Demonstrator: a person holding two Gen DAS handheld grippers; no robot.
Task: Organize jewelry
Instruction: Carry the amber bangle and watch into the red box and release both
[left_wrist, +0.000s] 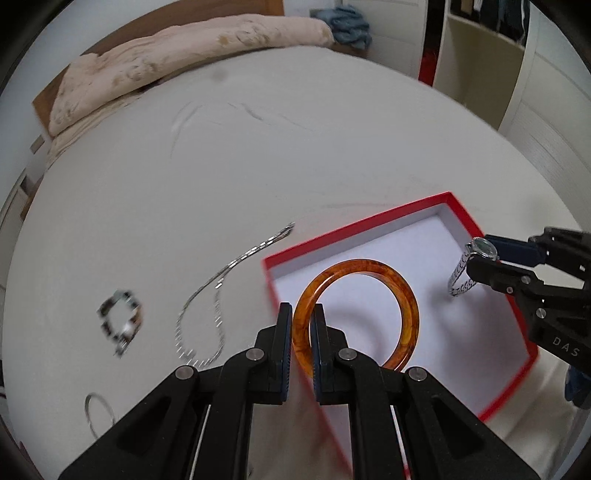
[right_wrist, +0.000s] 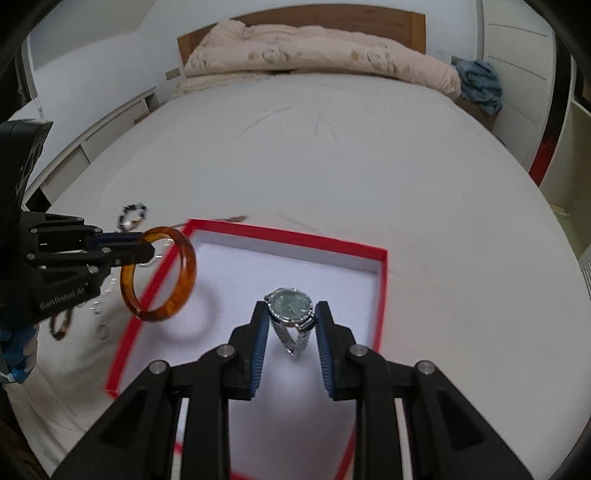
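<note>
The left gripper (left_wrist: 302, 332) is clamped on the near rim of an amber bangle (left_wrist: 356, 314), pinched edge-on so the ring stands upright past the pads, low and centre in the left wrist view. That grip keeps its hoop clear of the red box (left_wrist: 369, 223) below it, probably so it can be lowered flat inside.

The right gripper (right_wrist: 291, 325) is closed on the case of a silver watch (right_wrist: 290, 308), dial facing the camera and band hanging beneath, at the centre of the right wrist view. Holding the rigid case rather than the loose band seems the steadier choice.

Both pieces hang over the box's white floor, which looks empty.

On the white bedsheet (left_wrist: 258, 166), left of the box, lie a silver chain necklace (left_wrist: 218, 295), a blurred beaded bracelet (left_wrist: 120, 325) and a thin silver ring (left_wrist: 98, 410) at lower left, apparently awaiting sorting.
</note>
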